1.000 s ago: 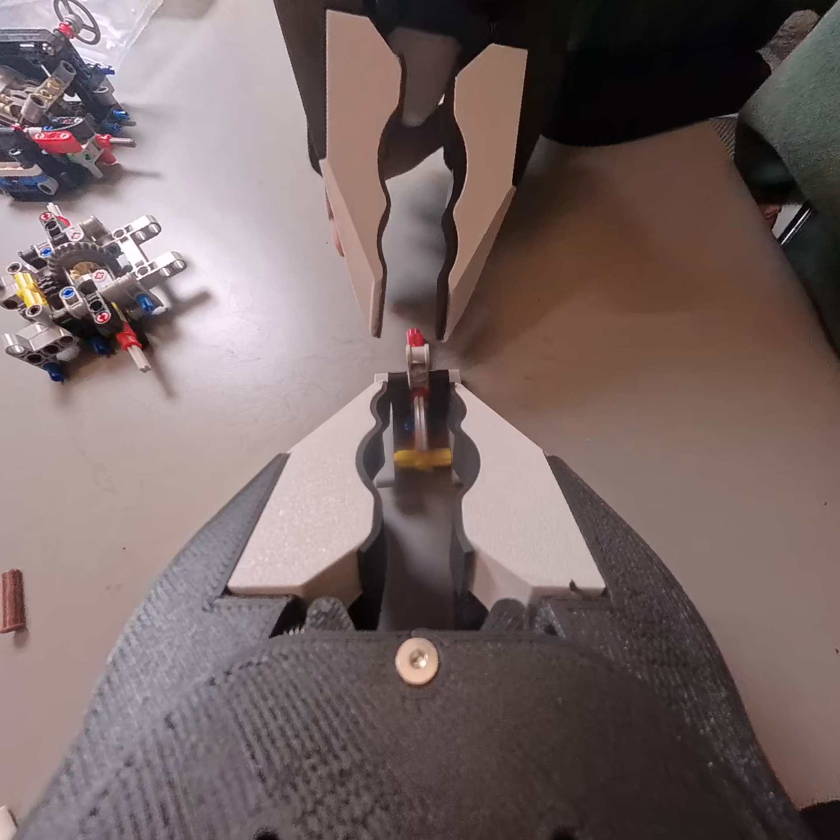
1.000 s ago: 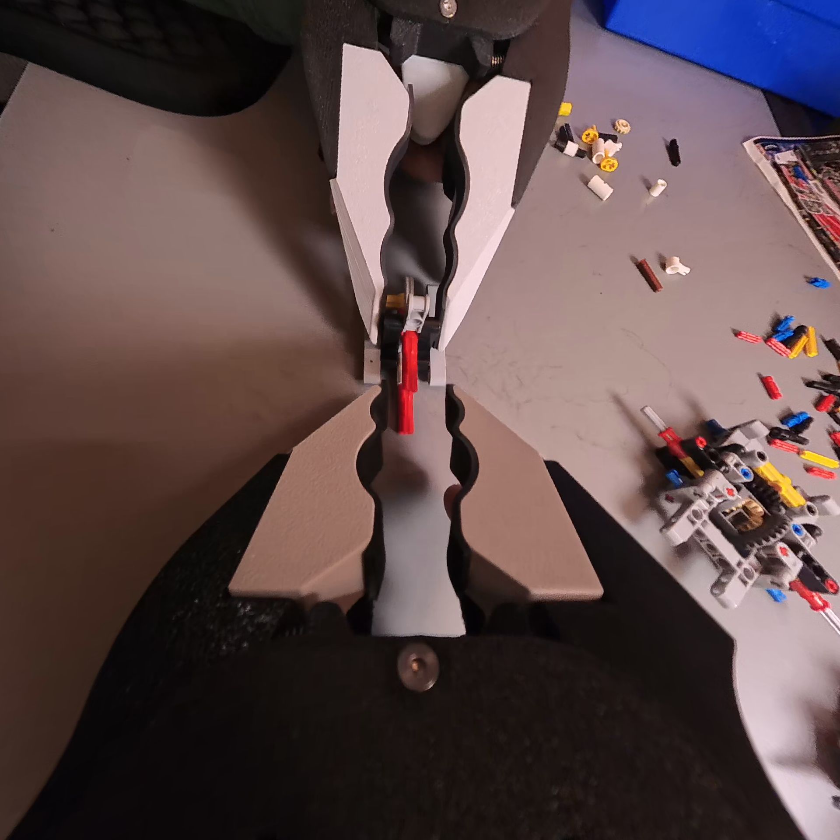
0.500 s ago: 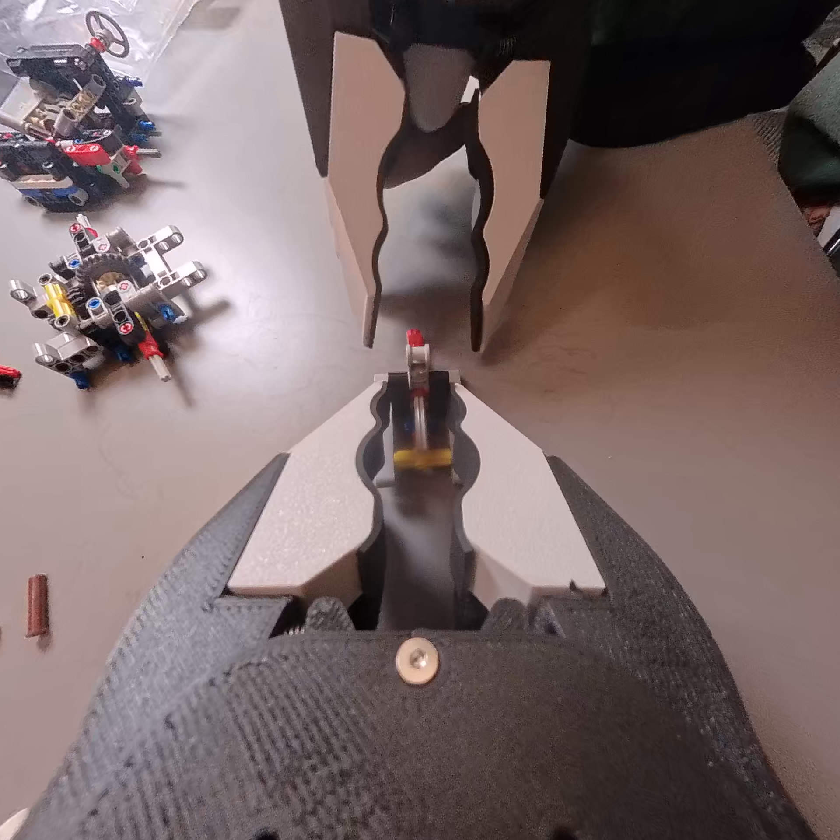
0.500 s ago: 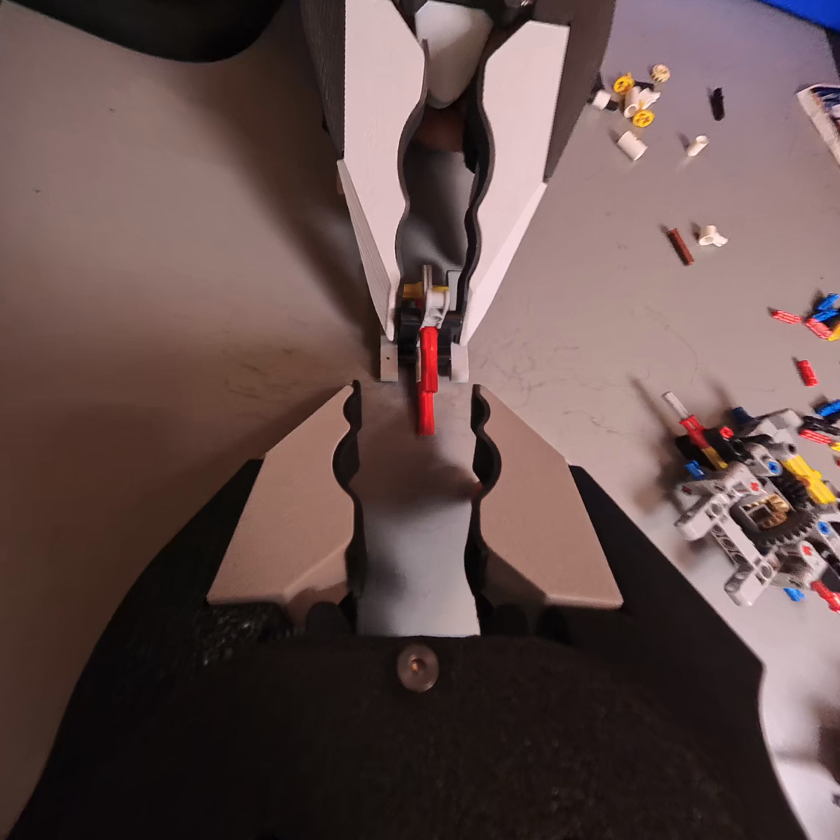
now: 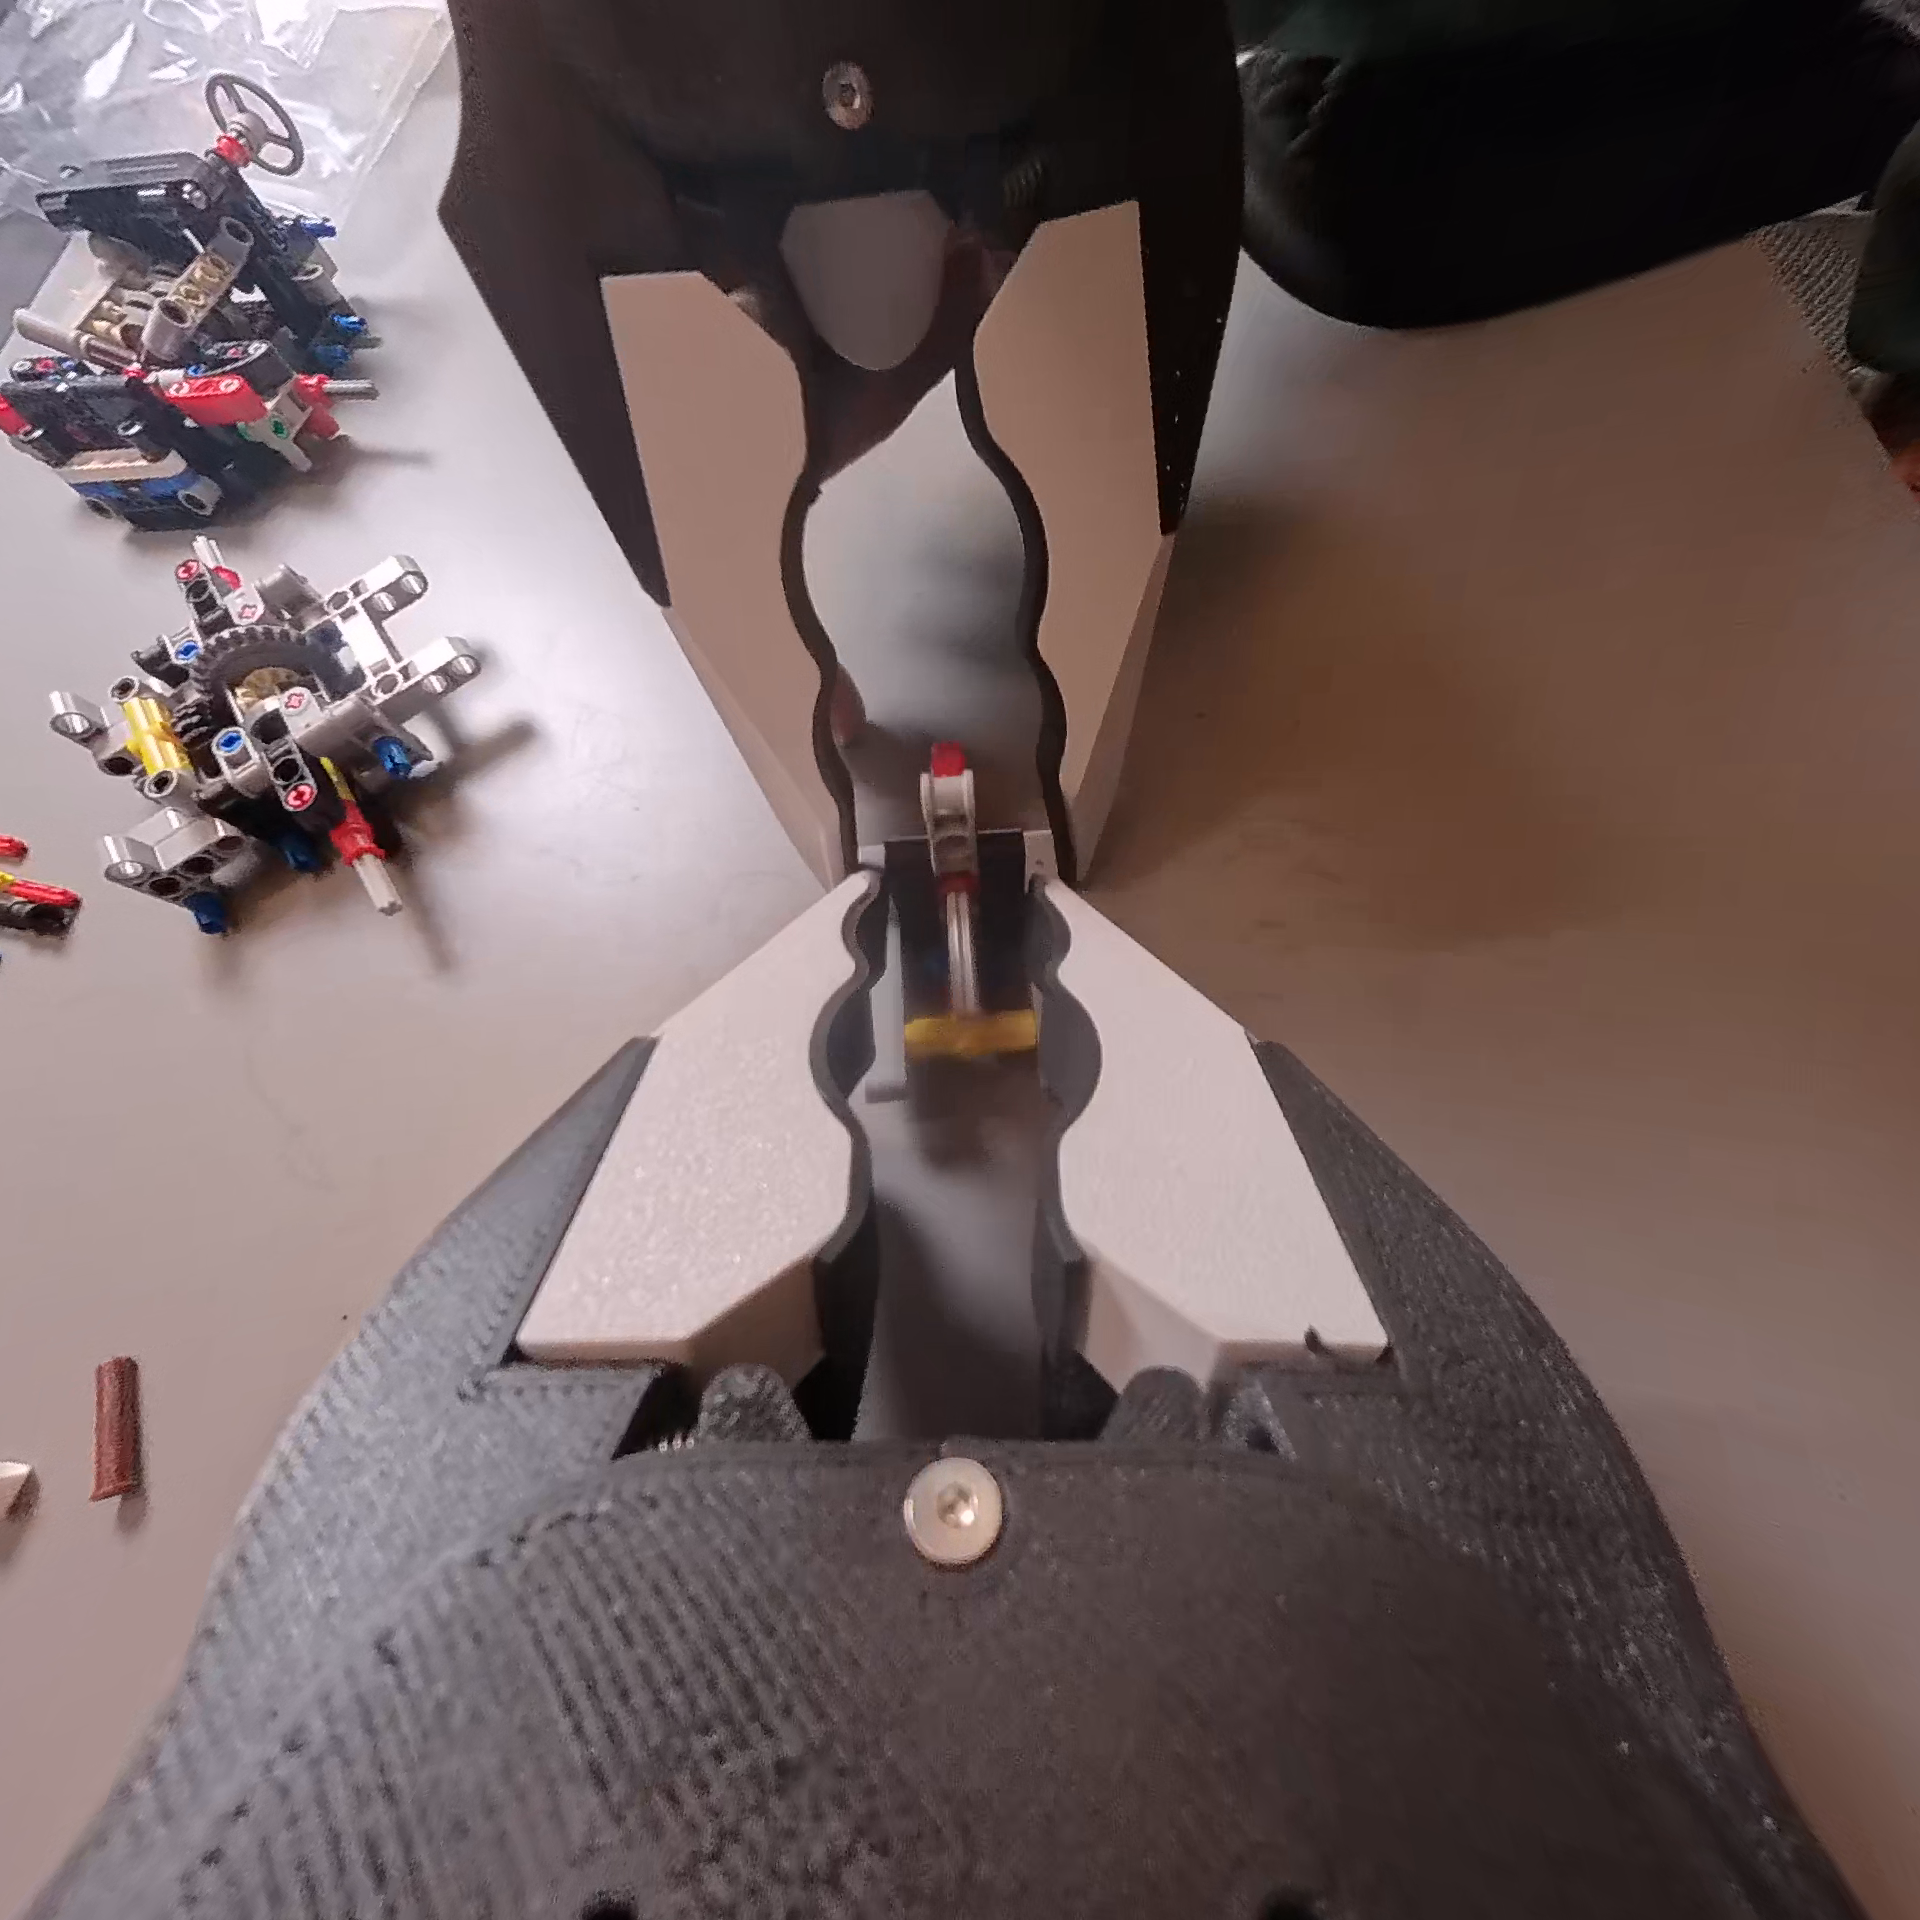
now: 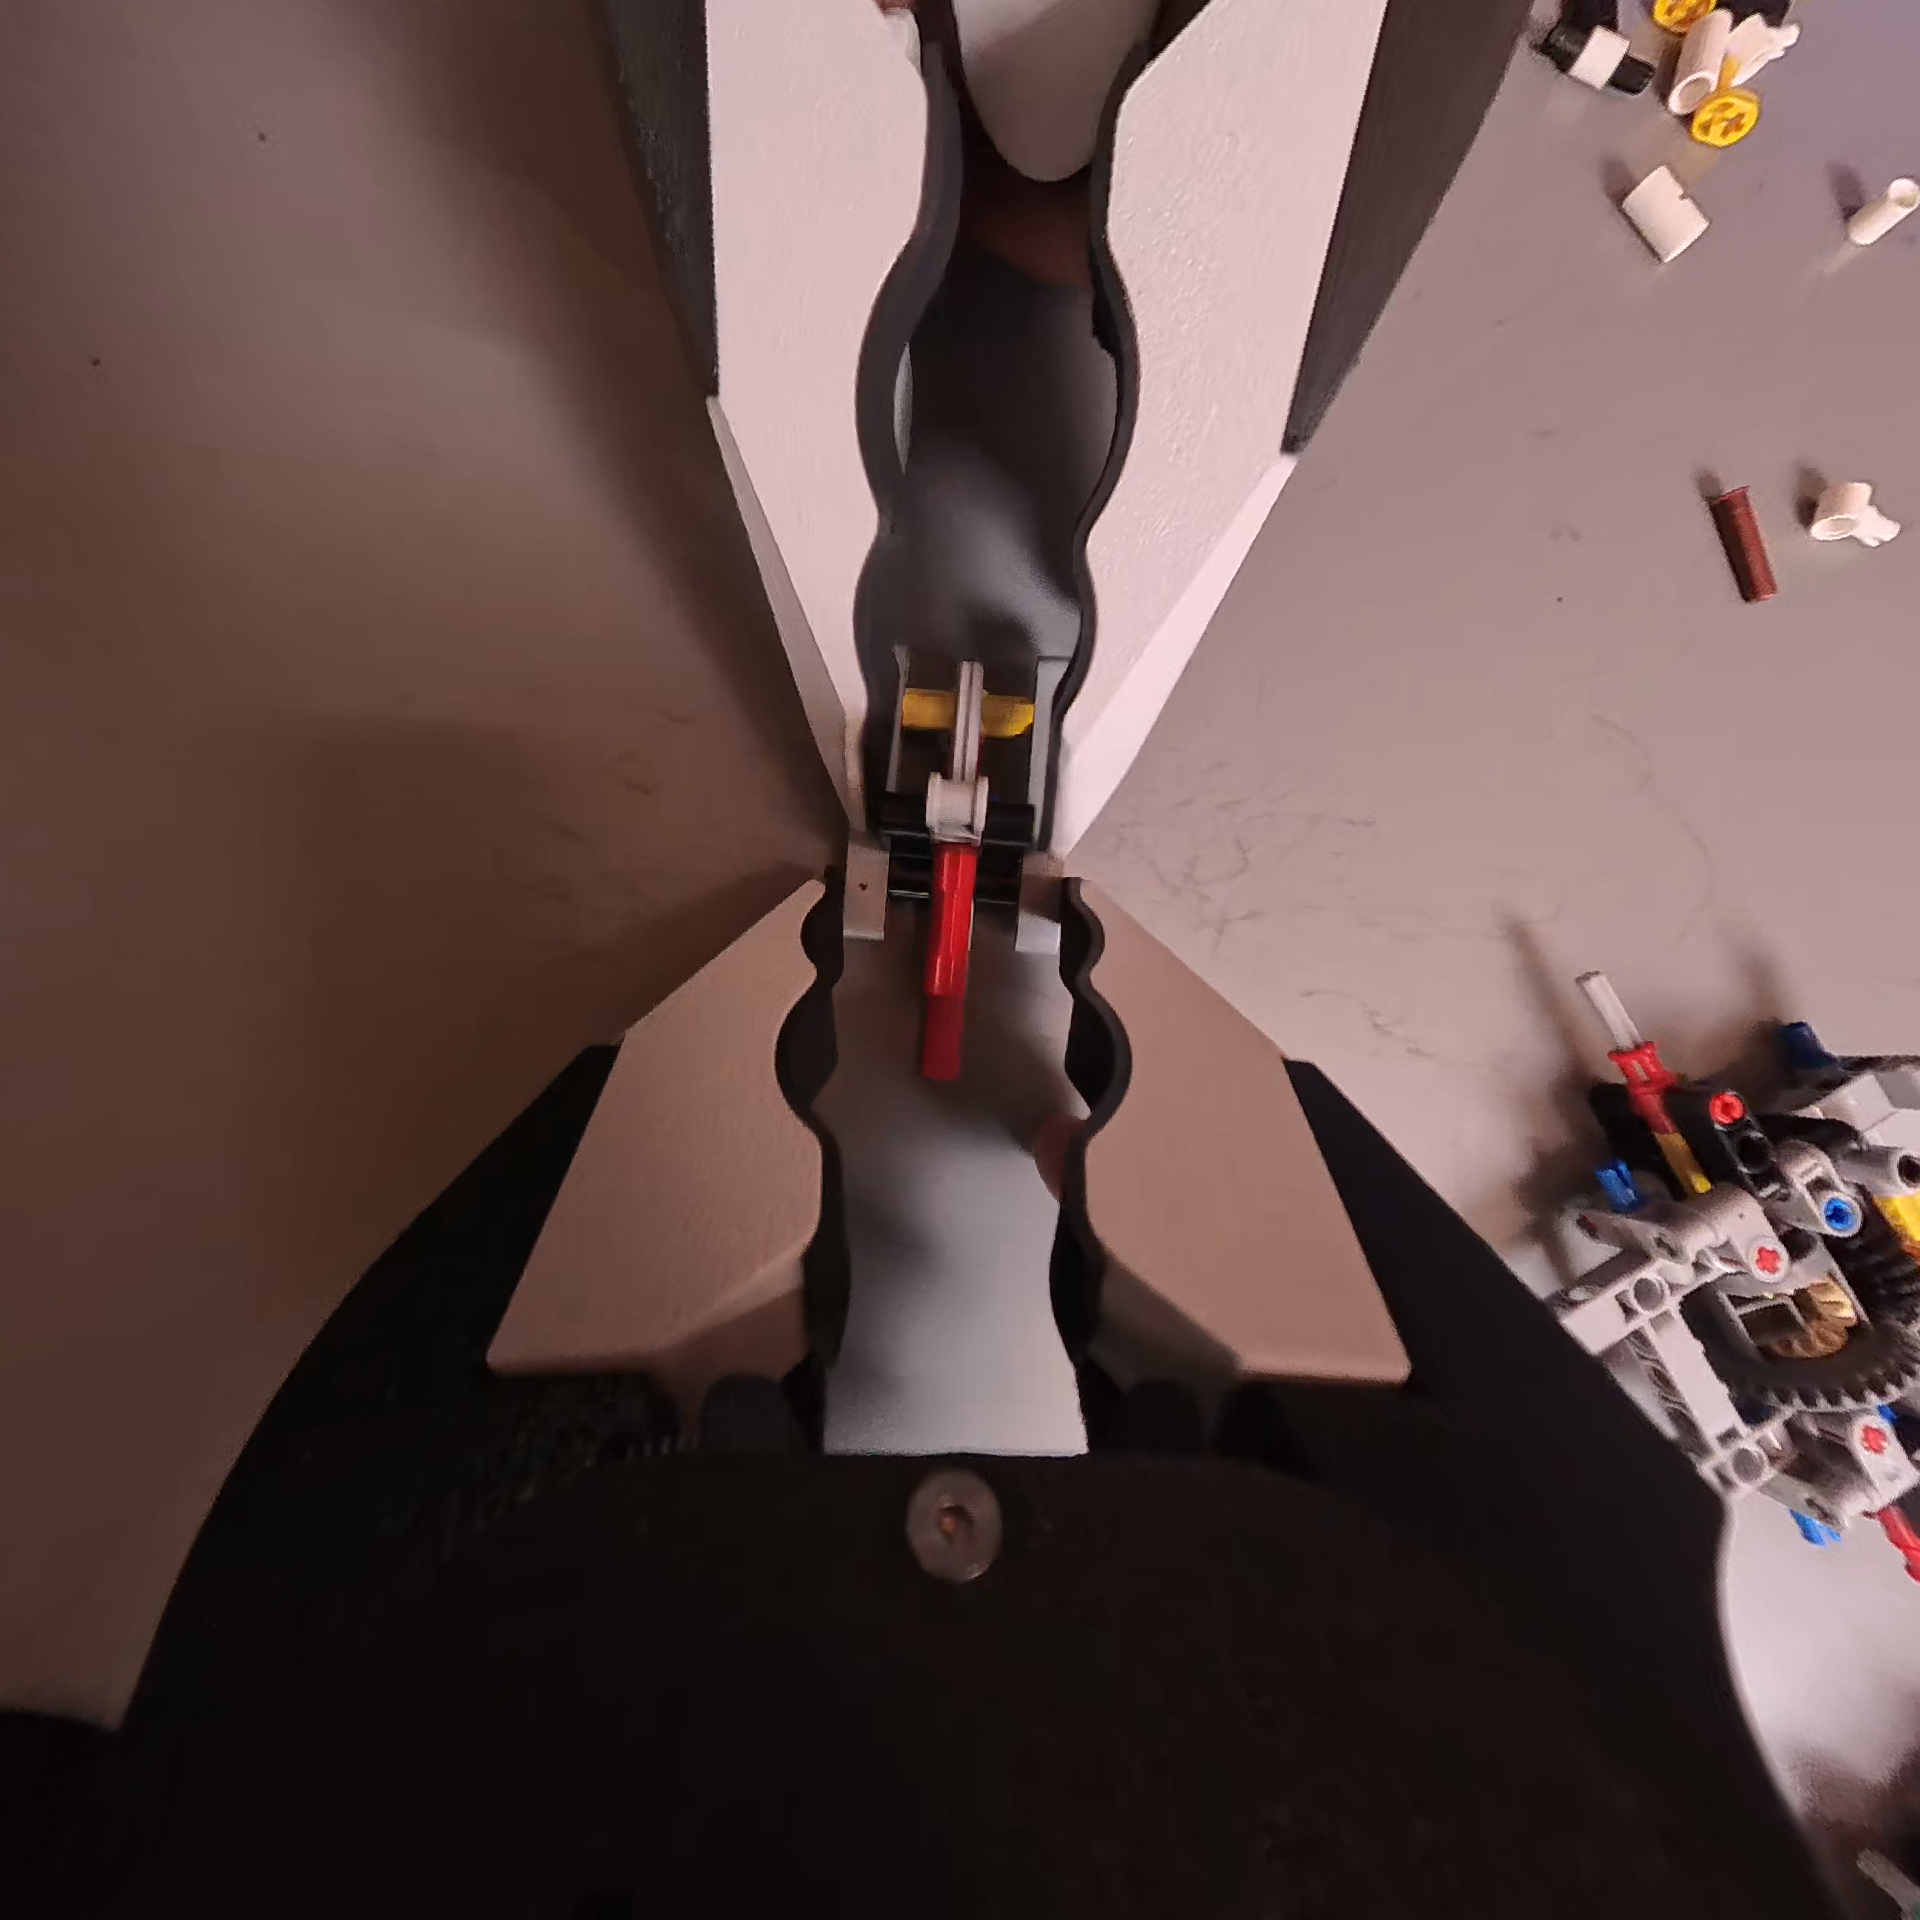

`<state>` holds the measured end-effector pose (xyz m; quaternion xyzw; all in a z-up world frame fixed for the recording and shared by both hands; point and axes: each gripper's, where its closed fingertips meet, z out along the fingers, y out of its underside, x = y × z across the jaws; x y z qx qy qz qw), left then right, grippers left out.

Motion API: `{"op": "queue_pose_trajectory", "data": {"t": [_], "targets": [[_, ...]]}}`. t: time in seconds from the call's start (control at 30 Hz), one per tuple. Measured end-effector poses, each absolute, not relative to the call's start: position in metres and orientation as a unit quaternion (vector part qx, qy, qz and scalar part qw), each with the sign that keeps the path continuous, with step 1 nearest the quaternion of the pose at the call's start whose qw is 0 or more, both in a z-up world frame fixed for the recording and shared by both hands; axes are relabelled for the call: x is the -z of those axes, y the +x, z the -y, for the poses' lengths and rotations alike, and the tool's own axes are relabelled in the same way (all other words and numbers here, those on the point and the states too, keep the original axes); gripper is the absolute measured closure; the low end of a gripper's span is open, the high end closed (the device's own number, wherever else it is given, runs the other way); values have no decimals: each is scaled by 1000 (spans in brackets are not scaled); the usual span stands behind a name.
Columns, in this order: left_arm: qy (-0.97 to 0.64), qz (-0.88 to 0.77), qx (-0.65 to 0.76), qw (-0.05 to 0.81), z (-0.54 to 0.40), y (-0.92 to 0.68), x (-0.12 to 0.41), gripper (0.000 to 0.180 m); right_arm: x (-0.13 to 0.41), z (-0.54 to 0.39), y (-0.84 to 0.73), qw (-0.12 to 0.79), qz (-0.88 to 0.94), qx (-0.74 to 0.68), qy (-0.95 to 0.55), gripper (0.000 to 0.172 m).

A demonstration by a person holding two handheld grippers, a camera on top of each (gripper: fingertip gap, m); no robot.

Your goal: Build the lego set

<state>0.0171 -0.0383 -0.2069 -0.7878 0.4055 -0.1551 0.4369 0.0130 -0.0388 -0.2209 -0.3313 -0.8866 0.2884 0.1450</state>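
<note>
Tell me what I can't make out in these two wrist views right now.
- Underside of the small brick assembly: left wrist view, hidden between the left gripper's fingers.
- Whether the right gripper touches the red axle: right wrist view, blurred.
- Geared assembly: right wrist view, cut off by the right edge.
- Loose pieces: right wrist view, too small.

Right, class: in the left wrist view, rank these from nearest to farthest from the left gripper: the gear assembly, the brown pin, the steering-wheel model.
From the left gripper:
1. Gear assembly, to its left.
2. Brown pin, far left, back beside the gripper's body.
3. Steering-wheel model, top-left corner.
</note>
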Motion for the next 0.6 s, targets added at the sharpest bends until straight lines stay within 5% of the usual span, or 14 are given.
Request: {"op": "queue_pose_trajectory", "data": {"t": [0.6], "targets": [[-786,-303,149,518,27,-21,178,148,211,14,11,167,877,-289,-345,126]]}}
